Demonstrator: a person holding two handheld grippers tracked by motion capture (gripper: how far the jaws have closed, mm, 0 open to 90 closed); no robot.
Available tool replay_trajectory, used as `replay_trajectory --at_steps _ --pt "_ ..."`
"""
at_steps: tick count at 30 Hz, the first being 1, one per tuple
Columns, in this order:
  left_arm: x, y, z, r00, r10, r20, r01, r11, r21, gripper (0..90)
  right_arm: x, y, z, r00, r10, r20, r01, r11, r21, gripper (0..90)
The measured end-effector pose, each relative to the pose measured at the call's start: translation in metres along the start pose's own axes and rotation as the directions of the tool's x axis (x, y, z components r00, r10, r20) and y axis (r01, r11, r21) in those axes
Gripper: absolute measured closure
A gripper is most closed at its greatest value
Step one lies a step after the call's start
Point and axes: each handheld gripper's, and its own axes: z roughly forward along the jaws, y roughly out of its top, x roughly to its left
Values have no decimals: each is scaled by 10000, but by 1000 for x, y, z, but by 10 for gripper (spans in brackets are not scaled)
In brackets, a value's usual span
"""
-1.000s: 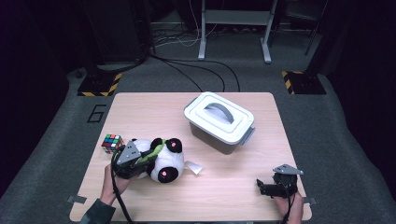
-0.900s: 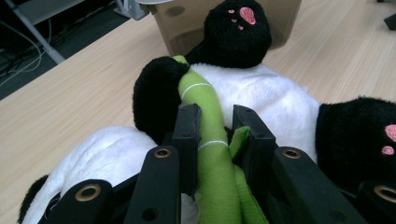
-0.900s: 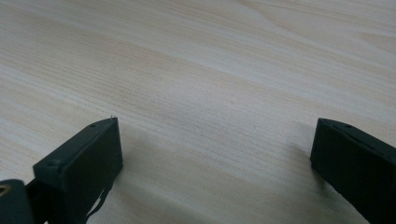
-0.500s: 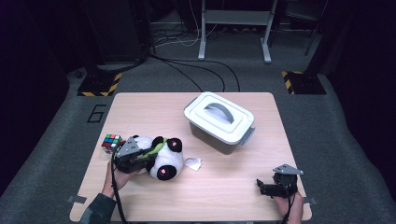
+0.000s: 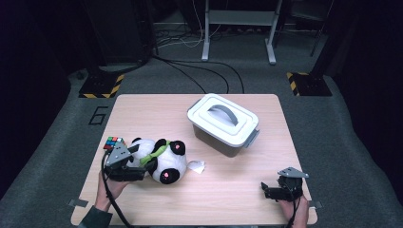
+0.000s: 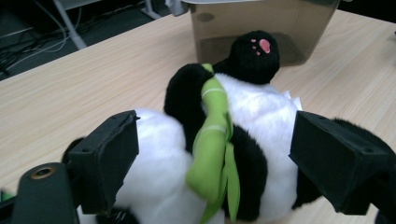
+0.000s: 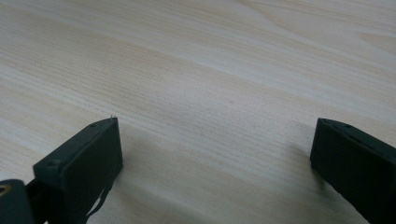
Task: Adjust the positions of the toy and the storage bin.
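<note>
The pale wooden table (image 5: 247, 190) is seen carrying everything. Ahead of the left gripper (image 5: 142, 172), beyond the toy, the grey lidded plastic box with a handle (image 5: 223, 124) is found shut, so nothing can be judged stowed yet. The black-and-white plush panda with a green ribbon (image 6: 219, 140) is lying between the left gripper's jaws, which have just been opened wide; the pads are seen standing off the fur at both sides, so the toy is judged released onto the table, not held. A multicoloured puzzle cube (image 5: 113, 142) is set just behind that gripper. Well apart, the right gripper (image 7: 215, 158) is held spread over bare wood, with nothing gripped. The lid is left to be lifted.
</note>
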Motion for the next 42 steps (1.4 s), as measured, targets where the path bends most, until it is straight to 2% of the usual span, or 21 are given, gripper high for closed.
replay_trajectory --at_steps 1,2,3,4,7,11,12,15,17,19,22,24,28,29,30,31,32,37,38,41,42 --pt "0 -2 -4 10000 -49 12 49 10000 30 143 0 0 0 10000 -1 0 1 10000 0 17" --pt "0 -6 -12 9997 -199 -174 200 9998 64 102 0 0 0 10000 0 1 0 10000 1 17" --pt "0 -6 -12 9997 -199 -174 200 9998 64 87 0 0 0 10000 0 1 0 10000 1 17" --pt "1 -13 -17 9987 -425 -274 427 9991 51 77 0 0 0 10000 2 1 -2 10000 1 17" --pt "1 -21 -21 9970 -670 -394 682 9973 279 45 0 0 0 10000 -3 1 3 10000 4 17" --pt "0 -45 -24 9919 -1026 -746 1075 9920 658 0 0 0 0 10000 -6 8 6 10000 0 17" --pt "0 -50 -25 9902 -1133 -817 1183 9912 601 0 0 0 0 10000 -4 7 4 10000 2 17" --pt "0 -59 -27 9884 -1314 -758 1373 9873 795 0 0 0 0 10000 -20 8 20 10000 -21 24" --pt "2 -73 -29 9841 -1537 -891 1616 9828 897 0 0 0 0 10000 -38 0 38 10000 -24 25" --pt "3 -78 -30 9821 -1647 -910 1730 9805 934 0 0 0 0 10000 -39 0 39 10000 -22 25" --pt "6 -94 -24 9766 -1823 -1139 1980 9691 1470 0 0 0 0 10000 -32 0 32 10000 -24 24" --pt "8 -102 -19 9734 -2004 -1114 2168 9625 1631 0 1 0 0 10000 -39 -1 39 10000 -15 24" --pt "7 -112 -7 9719 -1989 -1261 2215 9538 2030 0 1 0 0 10000 -26 15 26 10000 -7 22" --pt "7 -112 -7 9719 -1989 -1261 2215 9538 2030 0 1 0 0 10000 -26 15 26 10000 -7 22" --pt "7 -116 -3 9723 -1944 -1298 2196 9499 2224 0 1 0 0 10000 -4 30 4 10000 -2 22" --pt "7 -116 -3 9723 -1944 -1298 2196 9499 2224 0 1 0 0 10000 -2 31 2 10000 -1 22" --pt "7 -120 0 9718 -1919 -1373 2203 9463 2368 0 1 0 0 10000 -3 28 3 10000 0 21" --pt "6 -121 1 9733 -1739 -1499 2083 9435 2577 0 1 1 0 10000 -23 -9 23 9999 126 12" --pt "5 -121 1 9720 -1681 -1642 2068 9438 2579 0 1 2 0 10000 -17 -7 17 9999 161 10" --pt "4 -122 2 9716 -1681 -1666 2069 9451 2530 0 0 2 0 9999 -134 -41 135 9996 241 4" --pt "4 -122 2 9713 -1684 -1682 2076 9450 2527 0 0 4 0 9999 2 -113 1 9997 254 5"
